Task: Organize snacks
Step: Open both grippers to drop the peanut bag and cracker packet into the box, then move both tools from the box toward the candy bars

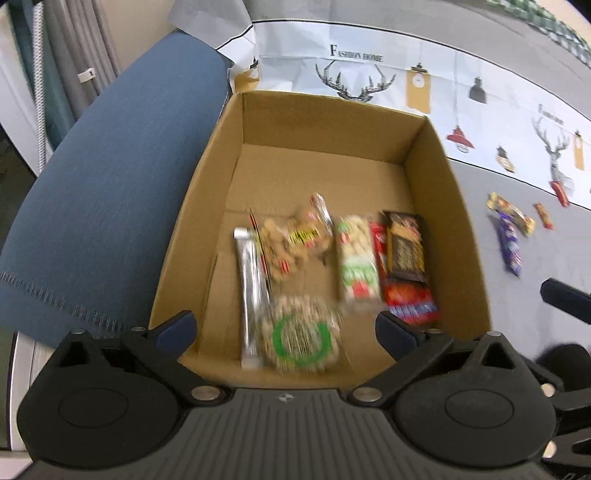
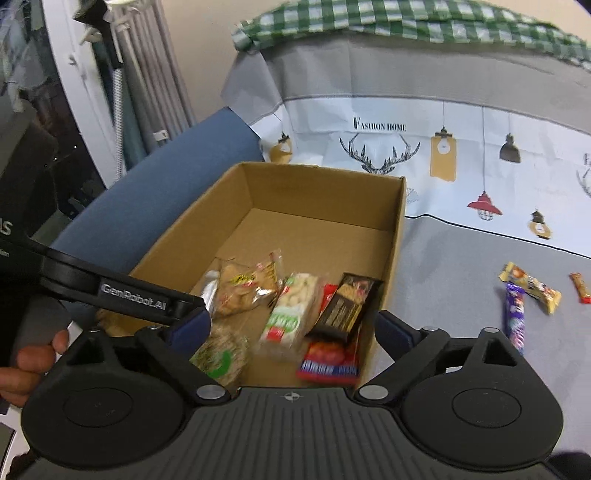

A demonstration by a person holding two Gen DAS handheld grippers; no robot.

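Observation:
An open cardboard box (image 1: 317,122) (image 2: 317,188) holds several snacks: a silver stick pack (image 1: 253,291), a clear cracker bag (image 1: 295,236), a round green-labelled pack (image 1: 301,338), a green-and-red peanut pack (image 1: 358,258) (image 2: 291,310), a dark chocolate bar (image 1: 406,247) (image 2: 347,306) and a red pack (image 1: 410,302) (image 2: 328,358). My left gripper (image 1: 286,328) is open and empty above the box's near end. My right gripper (image 2: 291,332) is open and empty over the box's near right corner. Loose on the cloth lie a purple bar (image 1: 509,243) (image 2: 515,314), a yellow bar (image 1: 511,212) (image 2: 530,286) and a small red bar (image 1: 543,215) (image 2: 580,288).
The box sits on a grey tablecloth (image 2: 461,258) with a white printed band. A blue chair back (image 1: 92,184) (image 2: 147,206) stands left of the box. A green checked cloth (image 2: 406,18) lies at the far edge. The left gripper's body (image 2: 122,291) crosses the right wrist view.

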